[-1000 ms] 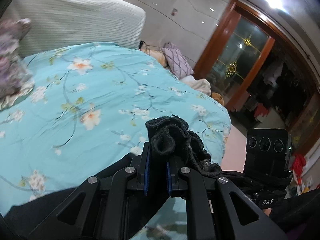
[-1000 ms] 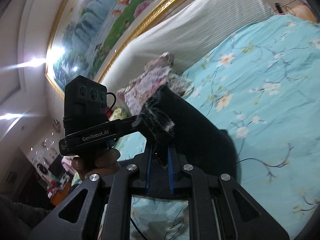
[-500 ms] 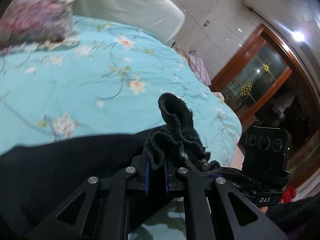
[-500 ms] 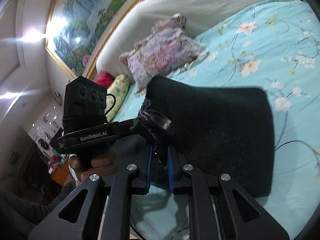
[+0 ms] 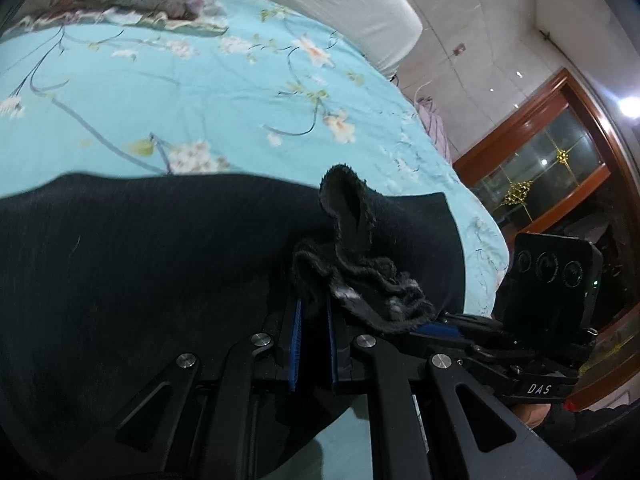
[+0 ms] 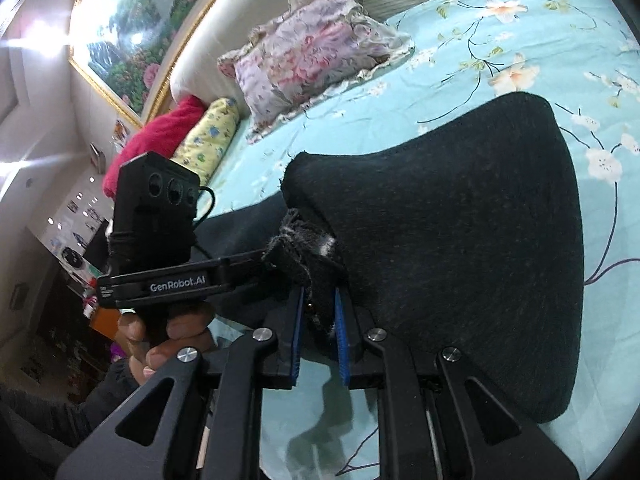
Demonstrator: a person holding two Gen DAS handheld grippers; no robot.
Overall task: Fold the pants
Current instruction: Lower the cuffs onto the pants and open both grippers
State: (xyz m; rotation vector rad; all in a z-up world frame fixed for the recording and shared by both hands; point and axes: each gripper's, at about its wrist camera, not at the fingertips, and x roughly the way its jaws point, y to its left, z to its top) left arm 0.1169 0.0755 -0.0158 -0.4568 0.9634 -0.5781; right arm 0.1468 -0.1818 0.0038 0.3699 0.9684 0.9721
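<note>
Your left gripper [image 5: 314, 320] and right gripper [image 6: 318, 320] each pinch an edge of the pants [image 6: 460, 240]. One fold looks made; you must lay it flat.

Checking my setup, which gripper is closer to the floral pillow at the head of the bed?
Left. The left gripper sits on the floral pillow side; the right gripper is beside it, farther along the black pants.

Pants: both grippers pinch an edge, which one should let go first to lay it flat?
Probably left: the pants beside the left gripper already spread over the bedsheet; the right gripper holds a raised fold.
</note>
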